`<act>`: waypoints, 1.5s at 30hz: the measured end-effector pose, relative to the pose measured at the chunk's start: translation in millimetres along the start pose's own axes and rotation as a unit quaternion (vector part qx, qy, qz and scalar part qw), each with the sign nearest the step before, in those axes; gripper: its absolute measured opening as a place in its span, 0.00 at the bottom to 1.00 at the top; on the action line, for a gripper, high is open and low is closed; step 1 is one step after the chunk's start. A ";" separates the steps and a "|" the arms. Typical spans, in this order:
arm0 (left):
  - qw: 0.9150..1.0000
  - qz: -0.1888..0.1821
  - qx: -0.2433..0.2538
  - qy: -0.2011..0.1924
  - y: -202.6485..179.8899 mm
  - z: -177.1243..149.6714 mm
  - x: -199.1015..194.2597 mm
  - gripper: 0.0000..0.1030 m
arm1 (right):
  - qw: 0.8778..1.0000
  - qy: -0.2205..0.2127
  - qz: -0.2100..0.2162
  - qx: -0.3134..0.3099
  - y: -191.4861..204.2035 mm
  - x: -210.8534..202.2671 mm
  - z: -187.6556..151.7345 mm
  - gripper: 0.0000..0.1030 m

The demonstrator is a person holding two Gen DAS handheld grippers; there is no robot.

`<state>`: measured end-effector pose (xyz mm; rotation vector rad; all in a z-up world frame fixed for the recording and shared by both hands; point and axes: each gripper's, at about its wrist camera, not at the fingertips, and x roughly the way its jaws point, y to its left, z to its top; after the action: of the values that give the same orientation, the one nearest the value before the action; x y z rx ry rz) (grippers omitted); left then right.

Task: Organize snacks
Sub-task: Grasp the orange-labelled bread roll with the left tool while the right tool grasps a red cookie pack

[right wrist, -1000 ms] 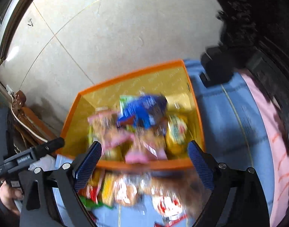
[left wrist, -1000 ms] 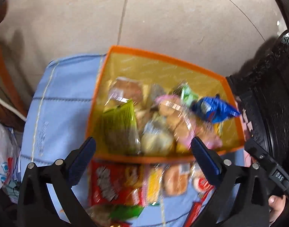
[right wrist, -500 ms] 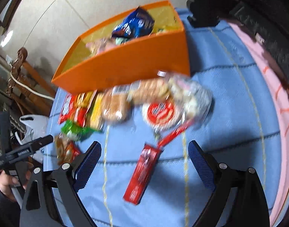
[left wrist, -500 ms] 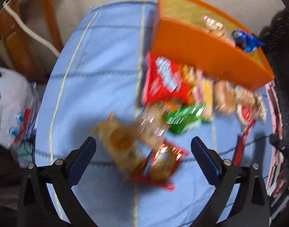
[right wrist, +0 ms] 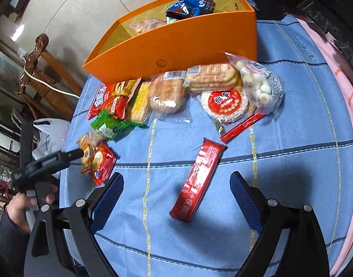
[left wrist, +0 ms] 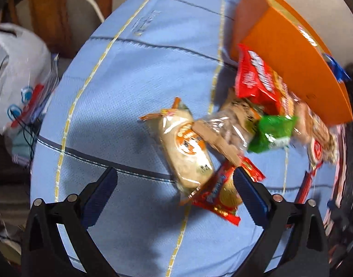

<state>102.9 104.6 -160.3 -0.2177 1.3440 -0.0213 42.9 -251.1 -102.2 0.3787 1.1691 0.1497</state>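
Note:
An orange box (right wrist: 176, 43) (left wrist: 291, 53) with several snacks inside stands at the far side of the blue cloth. Loose snack packs lie in front of it. My left gripper (left wrist: 175, 188) is open just above a pale bread pack (left wrist: 188, 147) and a red cookie pack (left wrist: 222, 198). My right gripper (right wrist: 176, 189) is open over a long red bar (right wrist: 197, 180), which lies flat between its fingers. A round red-labelled pack (right wrist: 225, 103), a bag of small balls (right wrist: 261, 83) and a green pack (right wrist: 109, 127) lie nearer the box.
A blue chequered cloth (right wrist: 291, 138) covers the round table. A white plastic bag (left wrist: 17, 69) and wooden chair parts (right wrist: 38, 64) stand beyond the left edge. Dark carved furniture (right wrist: 326, 7) is at the right. A hand (right wrist: 19, 207) holds the left gripper.
Both grippers have pulled back and down from above the orange box toward the loose snacks on the cloth. Both stay open.

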 end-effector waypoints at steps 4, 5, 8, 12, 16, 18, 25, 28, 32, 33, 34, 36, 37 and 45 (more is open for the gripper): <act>1.000 0.012 -0.015 0.019 4.0 5.6 14.2 0.92 | 1.000 0.006 0.000 -0.002 2.7 1.7 -3.3 0.91; 1.000 0.016 -0.014 0.022 4.0 6.5 16.3 0.88 | 1.000 0.007 -0.002 -0.003 3.5 2.5 -3.6 0.91; 0.999 0.016 -0.003 0.030 2.6 9.8 21.7 0.64 | 0.999 0.012 -0.011 -0.028 17.4 8.6 -5.2 0.91; 0.999 0.028 0.023 0.022 6.8 9.0 17.7 0.36 | 0.995 0.024 -0.002 -0.095 58.2 29.2 -11.7 0.91; 0.999 0.020 0.022 0.025 21.1 5.2 14.9 0.35 | 0.984 0.040 0.007 -0.172 108.2 59.4 -17.0 0.91; 1.000 0.001 0.010 0.024 30.6 4.3 13.8 0.35 | 0.980 0.045 0.016 -0.196 129.6 74.0 -15.5 0.91; 0.999 -0.014 0.008 0.030 37.1 11.2 16.2 0.35 | 0.954 0.057 -0.025 -0.294 177.4 127.5 -13.0 0.89; 0.999 -0.015 0.009 0.031 38.5 14.9 19.0 0.35 | 0.945 0.067 -0.028 -0.320 182.1 141.1 -14.4 0.85; 0.999 -0.009 0.017 0.030 40.0 15.5 21.9 0.35 | 0.926 0.066 -0.047 -0.369 189.9 146.8 -21.8 0.52; 0.999 -0.007 0.019 0.028 37.0 14.3 21.7 0.35 | 0.926 0.067 -0.043 -0.370 189.4 145.4 -20.2 0.51; 0.999 -0.006 0.023 0.027 36.4 13.4 21.7 0.35 | 0.929 0.074 -0.030 -0.361 186.9 144.1 -17.8 0.50; 0.999 -0.010 0.024 0.026 31.3 9.1 18.2 0.35 | 0.937 0.072 -0.019 -0.343 178.2 135.8 -12.5 0.50; 0.999 -0.013 0.027 0.023 29.7 6.7 15.8 0.35 | 0.942 0.067 -0.014 -0.330 172.3 128.9 -9.9 0.50; 0.998 -0.029 0.064 -0.005 4.2 -9.4 -20.7 0.35 | 0.973 0.031 0.033 -0.228 118.2 60.4 -2.6 0.50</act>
<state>88.7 110.2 -143.0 -0.1483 1.3208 -0.1548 73.5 -122.3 -112.2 0.0054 1.1443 0.4813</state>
